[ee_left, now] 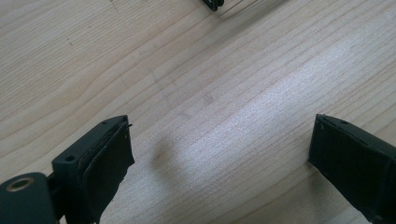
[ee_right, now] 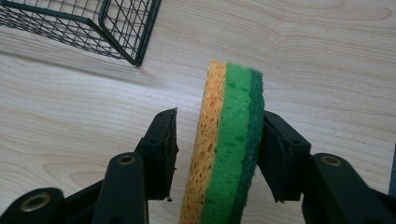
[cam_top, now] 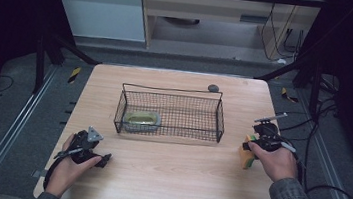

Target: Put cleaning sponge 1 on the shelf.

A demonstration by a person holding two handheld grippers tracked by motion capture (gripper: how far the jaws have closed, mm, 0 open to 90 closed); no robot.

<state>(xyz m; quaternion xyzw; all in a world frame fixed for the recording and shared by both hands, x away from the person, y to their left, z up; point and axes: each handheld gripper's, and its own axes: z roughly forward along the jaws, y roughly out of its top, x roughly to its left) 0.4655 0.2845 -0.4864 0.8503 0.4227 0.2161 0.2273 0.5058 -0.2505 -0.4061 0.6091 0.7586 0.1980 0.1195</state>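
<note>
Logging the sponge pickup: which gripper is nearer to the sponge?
Right. The right gripper has the sponge between its fingers, at the table's right edge. The left gripper rests near the front left, far from it, open on bare wood.

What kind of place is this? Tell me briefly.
Probably a lab recording station: a light wooden table framed by black metal struts, with loose black cables on the grey floor and handheld grippers in use.
</note>
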